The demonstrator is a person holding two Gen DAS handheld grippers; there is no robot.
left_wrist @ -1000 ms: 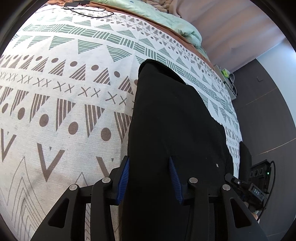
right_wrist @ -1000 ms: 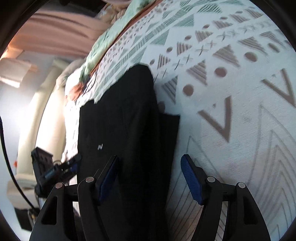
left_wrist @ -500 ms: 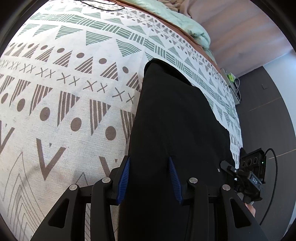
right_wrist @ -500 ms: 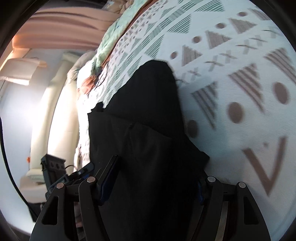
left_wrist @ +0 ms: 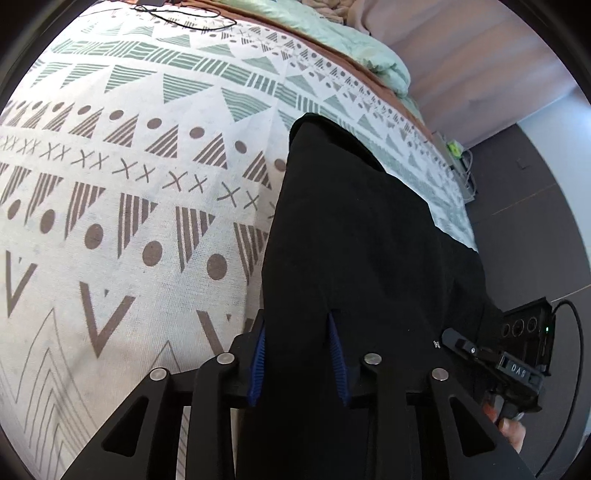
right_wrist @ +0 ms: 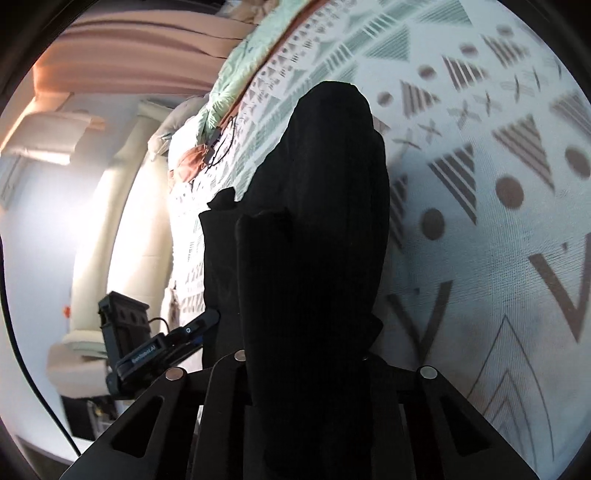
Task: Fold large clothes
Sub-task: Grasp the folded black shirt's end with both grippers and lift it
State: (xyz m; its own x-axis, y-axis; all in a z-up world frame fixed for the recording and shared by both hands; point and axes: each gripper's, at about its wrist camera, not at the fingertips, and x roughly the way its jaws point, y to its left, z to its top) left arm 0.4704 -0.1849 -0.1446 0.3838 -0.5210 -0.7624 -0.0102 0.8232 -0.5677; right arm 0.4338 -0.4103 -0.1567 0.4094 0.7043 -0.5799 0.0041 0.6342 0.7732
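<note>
A long black garment [left_wrist: 351,229] lies stretched out on a white bedspread [left_wrist: 129,221] with brown and green patterns. My left gripper [left_wrist: 297,354] sits at its near left edge. Its jaws are closing with flat cloth between the blue pads [left_wrist: 258,354], whose inner faces still show. In the right wrist view the black garment [right_wrist: 325,192] rises in a bunched fold over my right gripper [right_wrist: 303,350]. Its jaws are closing on the cloth, which hides the pads. Each gripper shows in the other's view: the right gripper [left_wrist: 509,365] and the left gripper [right_wrist: 159,347].
A pale green quilt [left_wrist: 332,33] and a black cable [left_wrist: 184,18] lie at the bed's far end. Dark floor [left_wrist: 535,221] runs along the bed's right side, with a power strip [left_wrist: 454,151] by the wall. Cream furniture [right_wrist: 122,221] stands beyond the bed.
The right gripper's jaws came together on the black cloth and pushed forward, raising a fold that now covers its pads. The left jaws narrowed slightly; that hand stayed put.
</note>
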